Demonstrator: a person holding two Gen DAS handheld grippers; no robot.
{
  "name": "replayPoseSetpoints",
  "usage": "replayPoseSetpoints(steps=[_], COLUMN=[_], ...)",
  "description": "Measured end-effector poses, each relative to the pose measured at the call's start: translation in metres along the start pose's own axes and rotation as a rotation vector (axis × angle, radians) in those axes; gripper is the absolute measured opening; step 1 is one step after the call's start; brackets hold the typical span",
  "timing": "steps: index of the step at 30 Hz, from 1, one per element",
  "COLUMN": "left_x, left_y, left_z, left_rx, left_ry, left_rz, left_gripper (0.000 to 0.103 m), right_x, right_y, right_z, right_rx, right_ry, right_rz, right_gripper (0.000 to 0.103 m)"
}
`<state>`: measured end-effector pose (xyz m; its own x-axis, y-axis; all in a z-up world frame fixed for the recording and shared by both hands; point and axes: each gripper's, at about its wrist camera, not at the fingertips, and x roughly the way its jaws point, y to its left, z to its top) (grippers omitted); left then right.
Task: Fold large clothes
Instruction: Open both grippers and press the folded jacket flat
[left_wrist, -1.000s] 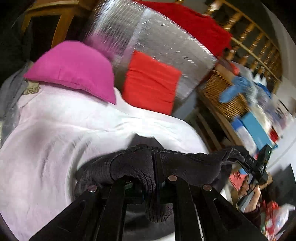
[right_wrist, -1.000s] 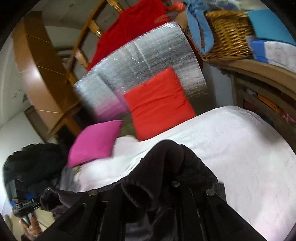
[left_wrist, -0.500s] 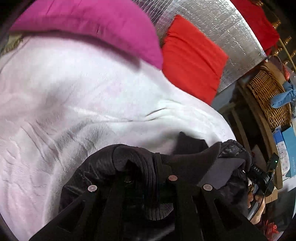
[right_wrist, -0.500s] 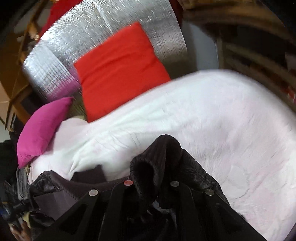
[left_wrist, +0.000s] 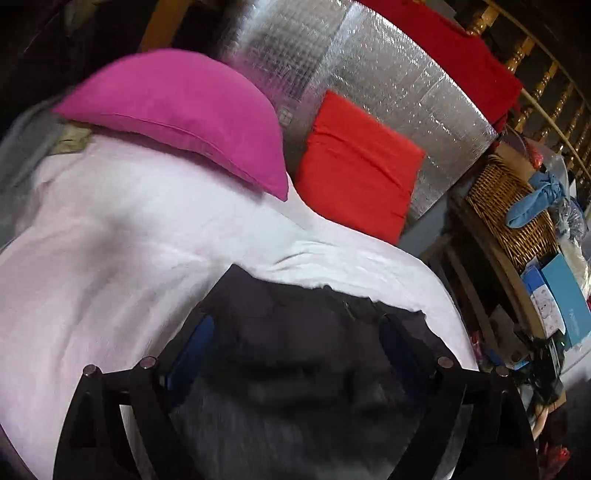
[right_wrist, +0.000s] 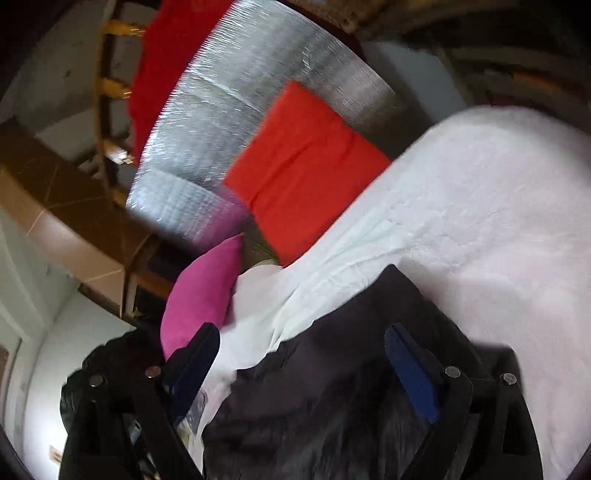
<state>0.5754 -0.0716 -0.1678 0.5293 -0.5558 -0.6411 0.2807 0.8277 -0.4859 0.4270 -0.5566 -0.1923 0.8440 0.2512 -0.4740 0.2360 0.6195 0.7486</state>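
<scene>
**Both jaws opening over the dark garment**

I am seeing the left hand-held gripper (left_wrist: 295, 350) opening, its jaws standing wide apart, with the dark garment (left_wrist: 303, 332) lying between them on the white bed cover (left_wrist: 110, 240); the pads are not pressing on it. The right hand-held gripper (right_wrist: 303, 362) is opening too, spread wide over the same garment (right_wrist: 332, 387), one finger over cloth, the other beside the pink pillow (right_wrist: 203, 291). A red cushion (left_wrist: 354, 166) is leaning against a silver foil sheet (left_wrist: 388, 85) behind the bed.
</scene>
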Motion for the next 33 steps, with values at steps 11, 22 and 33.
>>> replayPoseSetpoints(steps=[11, 22, 33], left_x=[-0.089, -0.066, 0.024], left_y=[-0.018, 0.063, 0.101], left_z=[-0.150, -0.119, -0.076], left_rx=[-0.030, -0.108, -0.131], left_ry=[-0.084, -0.027, 0.245], left_rz=[0.157, 0.255, -0.009], left_gripper=[0.092, 0.092, 0.092], right_x=[-0.110, -0.121, -0.023], right_y=[0.005, -0.084, -0.135], right_z=[-0.115, -0.088, -0.021], right_rx=[0.040, 0.139, 0.061], right_ry=[-0.055, -0.014, 0.312], right_rz=[0.037, -0.108, -0.064], right_gripper=[0.093, 0.093, 0.093])
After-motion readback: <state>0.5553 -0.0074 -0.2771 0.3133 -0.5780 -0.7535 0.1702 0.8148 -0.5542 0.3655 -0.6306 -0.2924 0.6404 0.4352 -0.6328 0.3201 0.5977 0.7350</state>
